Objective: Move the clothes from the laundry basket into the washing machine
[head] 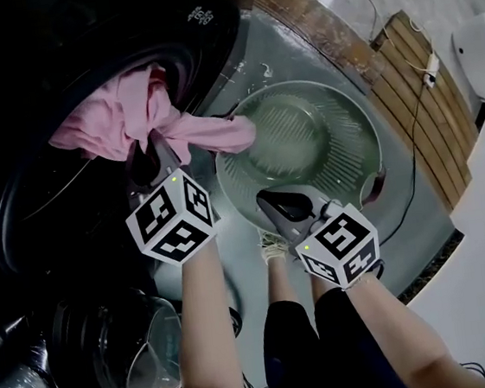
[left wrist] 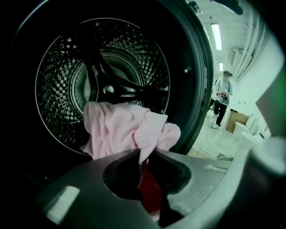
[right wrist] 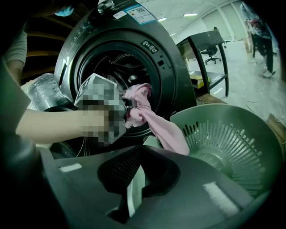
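In your head view the washing machine's (head: 34,195) drum is too dark to read, and the pink garment's (head: 120,116) far end disappears into it. Your left gripper's (head: 152,151) tips are buried under that cloth at the machine's door opening. Beside the machine, in the right gripper view, the laundry basket's (right wrist: 210,112) near side sits hidden behind your right gripper (right wrist: 139,150).

There were one pink garment (head: 129,115), one green laundry basket (head: 306,138), one washing machine (right wrist: 167,67), and two tools: left hand-held gripper (head: 153,153), right hand-held gripper (head: 280,206).
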{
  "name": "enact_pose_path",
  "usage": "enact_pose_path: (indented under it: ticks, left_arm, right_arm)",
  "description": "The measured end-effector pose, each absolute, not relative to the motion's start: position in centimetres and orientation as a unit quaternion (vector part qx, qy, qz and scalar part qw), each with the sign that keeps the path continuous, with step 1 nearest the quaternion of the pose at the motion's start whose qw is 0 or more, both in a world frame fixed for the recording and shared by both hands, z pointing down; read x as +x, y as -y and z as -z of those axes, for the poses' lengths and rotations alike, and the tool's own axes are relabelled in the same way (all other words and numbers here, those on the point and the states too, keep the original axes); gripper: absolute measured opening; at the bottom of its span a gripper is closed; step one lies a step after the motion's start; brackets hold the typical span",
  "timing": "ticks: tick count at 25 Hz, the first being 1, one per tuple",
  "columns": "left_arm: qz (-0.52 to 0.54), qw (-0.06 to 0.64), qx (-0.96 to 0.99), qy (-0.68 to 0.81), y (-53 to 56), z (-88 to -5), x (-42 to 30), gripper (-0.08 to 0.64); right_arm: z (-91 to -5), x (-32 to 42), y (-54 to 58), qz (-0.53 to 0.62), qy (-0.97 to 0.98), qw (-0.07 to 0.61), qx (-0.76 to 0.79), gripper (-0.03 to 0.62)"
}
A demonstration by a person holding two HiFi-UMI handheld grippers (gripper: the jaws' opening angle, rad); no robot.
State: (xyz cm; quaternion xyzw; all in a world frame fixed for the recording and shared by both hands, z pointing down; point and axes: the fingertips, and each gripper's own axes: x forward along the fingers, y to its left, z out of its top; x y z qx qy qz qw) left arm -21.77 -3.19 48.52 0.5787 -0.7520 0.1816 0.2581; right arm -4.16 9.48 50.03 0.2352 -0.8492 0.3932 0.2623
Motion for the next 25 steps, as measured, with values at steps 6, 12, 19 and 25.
enact_pose_path:
  ticks: [6, 12, 19, 25]
  left_arm:
    - [-0.173, 0.179, 0.558, 0.791, 5.9, -43.4, -27.0, 0.057]
    - [-0.157, 0.132, 0.52, 0.829, 8.7, -40.5, -31.7, 0.057]
    - [-0.181, 0.192, 0.51, 0.819, 10.1, -44.1, -32.2, 0.104]
    - [-0.162, 0.17, 0.501, 0.833, 8.1, -43.0, -31.1, 0.222]
  right_arm:
    - [-49.1, -5.5, -9.1, -0.379, 0.86, 0.256, 0.227, 0.021]
    - [-49.3, -5.5, -9.1, -0.378, 0.859, 0.256, 0.232, 0.021]
    - [-49.6, -5.1, -10.0, -0.38, 0.857, 0.262, 0.229, 0.021]
    - [-49.1, -5.1, -9.5, -0.377, 0.862, 0.246, 0.234, 0.021]
